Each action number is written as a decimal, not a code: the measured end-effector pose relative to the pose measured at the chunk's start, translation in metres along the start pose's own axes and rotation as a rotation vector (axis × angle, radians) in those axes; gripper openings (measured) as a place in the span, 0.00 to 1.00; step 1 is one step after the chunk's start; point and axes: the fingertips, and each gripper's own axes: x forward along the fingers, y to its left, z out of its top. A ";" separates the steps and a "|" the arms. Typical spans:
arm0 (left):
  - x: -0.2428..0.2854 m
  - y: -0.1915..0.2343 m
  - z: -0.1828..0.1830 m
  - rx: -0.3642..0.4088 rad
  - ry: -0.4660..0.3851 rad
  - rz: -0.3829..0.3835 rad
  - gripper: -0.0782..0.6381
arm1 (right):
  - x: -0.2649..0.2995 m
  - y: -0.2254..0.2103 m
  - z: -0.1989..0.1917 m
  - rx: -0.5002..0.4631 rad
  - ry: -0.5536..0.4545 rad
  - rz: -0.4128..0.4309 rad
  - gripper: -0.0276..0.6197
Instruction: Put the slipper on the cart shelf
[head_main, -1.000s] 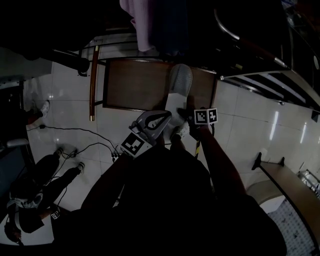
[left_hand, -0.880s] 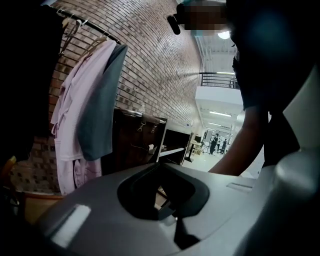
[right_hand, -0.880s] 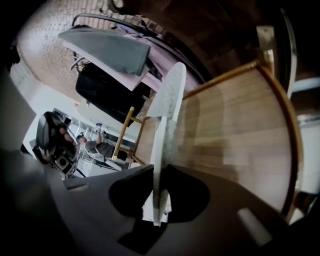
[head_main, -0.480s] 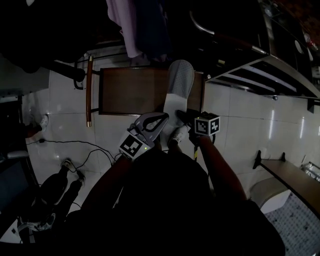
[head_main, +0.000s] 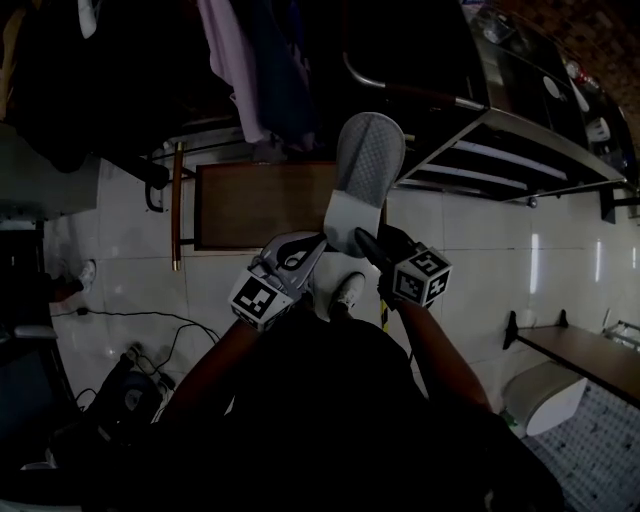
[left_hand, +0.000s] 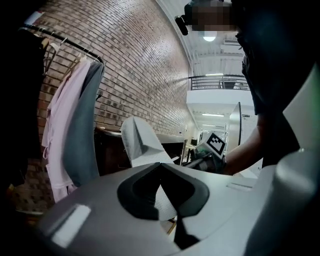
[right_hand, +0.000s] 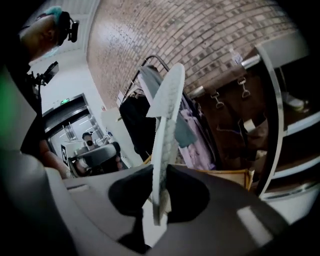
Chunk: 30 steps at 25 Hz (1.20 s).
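Note:
A grey and white slipper (head_main: 365, 165) hangs in the air, toe pointing away from me, over the far edge of a brown seat. My right gripper (head_main: 368, 240) is shut on its heel end; in the right gripper view the slipper (right_hand: 164, 145) stands edge-on between the pads. My left gripper (head_main: 315, 243) sits at the heel's left side, and the white slipper (left_hand: 142, 145) fills the gap between its pads. The metal cart (head_main: 520, 140) with its shelves stands to the right of the slipper. The cart's frame (right_hand: 274, 125) shows at right in the right gripper view.
A brown wooden seat (head_main: 255, 205) lies under the slipper. Clothes hang on a rack (head_main: 250, 60) behind it, against a brick wall (left_hand: 130, 60). Cables (head_main: 150, 320) trail over the white tiled floor at left. A low bench (head_main: 580, 350) is at right.
Both grippers and the slipper have risen and shifted slightly right, toward the cart. The grip on the slipper looks unchanged.

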 end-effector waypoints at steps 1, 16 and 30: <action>0.001 -0.001 0.006 0.009 -0.010 -0.002 0.11 | -0.007 0.005 0.010 -0.030 -0.027 -0.003 0.14; 0.004 -0.021 0.070 0.045 -0.073 -0.033 0.11 | -0.069 0.069 0.110 -0.382 -0.265 -0.060 0.14; 0.010 -0.017 0.080 0.095 -0.101 -0.034 0.11 | -0.072 0.062 0.107 -0.390 -0.249 -0.079 0.14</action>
